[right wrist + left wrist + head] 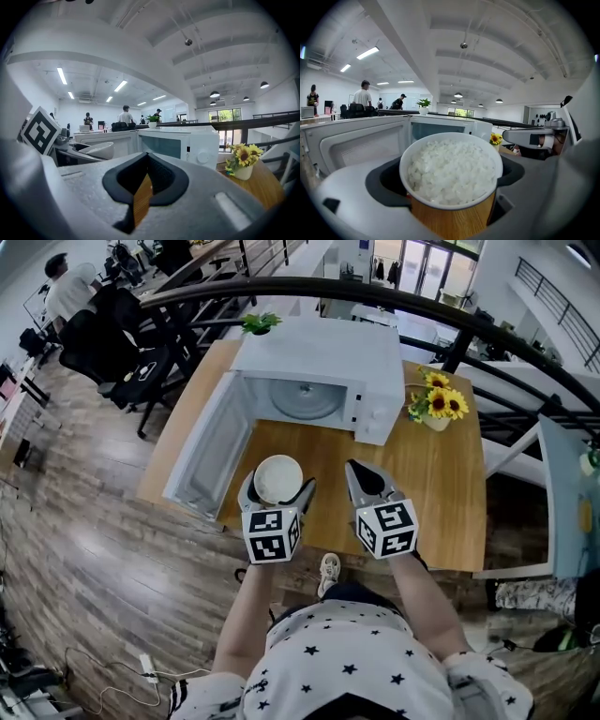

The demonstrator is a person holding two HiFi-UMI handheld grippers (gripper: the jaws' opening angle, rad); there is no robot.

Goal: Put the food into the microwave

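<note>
- We look down on a wooden table point(441, 493) that carries everything here.
- At its far side stands a white microwave point(328, 357). Its door point(211, 451) is swung wide to the left, and the glass turntable point(305, 401) shows inside.
- Our two forearms reach forward from the body, nearly parallel. The left forearm point(248, 615) and the right forearm point(422, 606) hold the grippers side by side over the near part of the table, in front of the open microwave.
- The left gripper point(277, 491) points at the oven mouth, its jaws spread and clasping a bowl by its sides.
- The right gripper point(359, 468) sits just beside it and carries nothing. Its jaws are pressed together at the tips, with only a sliver of table showing behind them.
- The bowl of white rice point(452, 173) is level and full to the rim, outside the microwave and short of its opening. We cannot tell whether it touches the table.
- A vase of sunflowers point(439, 404) stands right of the microwave.
- A small potted plant point(260, 322) sits at the microwave's far left corner.
</note>
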